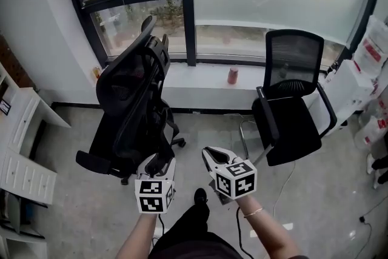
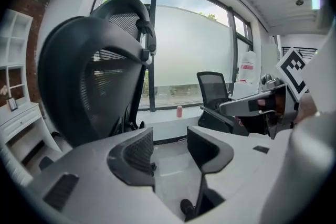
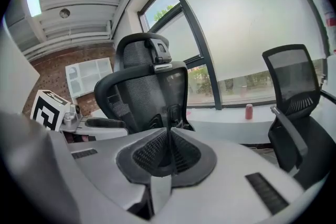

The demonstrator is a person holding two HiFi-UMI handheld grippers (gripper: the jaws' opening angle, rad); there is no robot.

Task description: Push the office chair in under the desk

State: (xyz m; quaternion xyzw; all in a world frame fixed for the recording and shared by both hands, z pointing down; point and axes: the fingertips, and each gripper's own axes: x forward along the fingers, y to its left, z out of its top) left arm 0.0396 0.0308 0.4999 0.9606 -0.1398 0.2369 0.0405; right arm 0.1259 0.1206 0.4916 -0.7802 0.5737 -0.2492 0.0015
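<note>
A big black mesh office chair (image 1: 130,103) with a headrest stands by the window, its back turned towards me. In the left gripper view the chair's back (image 2: 86,86) looms close on the left. My left gripper (image 1: 159,162) is just behind the chair's lower back. Its jaws are open, and only floor shows between them (image 2: 170,147). My right gripper (image 1: 212,156) hangs to the right of the chair and apart from it. Its pads are pressed together with nothing in them (image 3: 169,152), and the chair (image 3: 147,89) lies straight ahead of them.
A second, smaller black chair (image 1: 291,100) with armrests stands at the right under the window. A red can (image 1: 233,75) sits on the sill. White shelving (image 1: 24,148) lines the left wall. White bags (image 1: 370,63) are stacked at the far right. Cables run across the floor.
</note>
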